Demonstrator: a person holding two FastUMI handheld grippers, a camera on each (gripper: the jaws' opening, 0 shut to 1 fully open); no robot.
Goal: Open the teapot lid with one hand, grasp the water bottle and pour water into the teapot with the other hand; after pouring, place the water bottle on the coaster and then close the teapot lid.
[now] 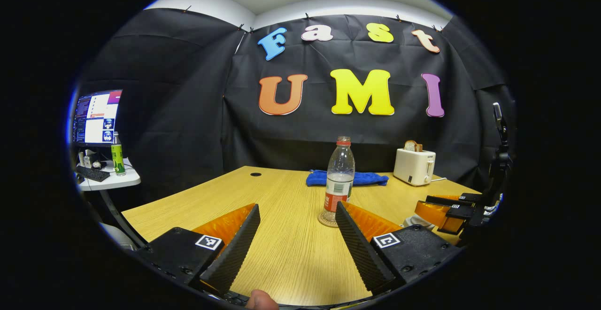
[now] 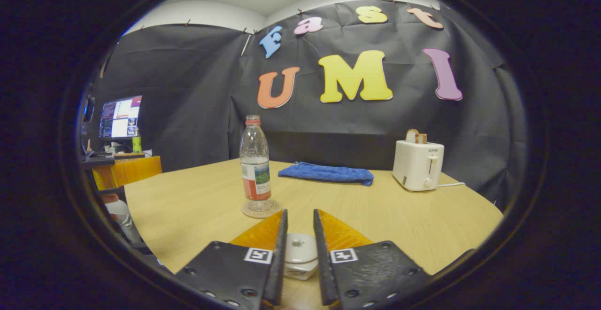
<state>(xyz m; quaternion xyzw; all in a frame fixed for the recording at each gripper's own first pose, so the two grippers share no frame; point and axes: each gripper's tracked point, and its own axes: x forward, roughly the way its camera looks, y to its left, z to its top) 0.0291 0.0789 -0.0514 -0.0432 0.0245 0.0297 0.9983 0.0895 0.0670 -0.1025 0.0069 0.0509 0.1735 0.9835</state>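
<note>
Fingers above wooden table

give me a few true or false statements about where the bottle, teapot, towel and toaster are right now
1. The water bottle stands upright on the coaster. True.
2. The white teapot has its lid off. False: the lid with its knob sits on the pot, seen between the right gripper's fingers.
3. The blue towel lies on the table behind the bottle. True.
4. The toaster is empty. False: bread slices stick out of its top.
5. The left gripper is clamped on the bottle. False: it is wide open, short of the bottle.
</note>
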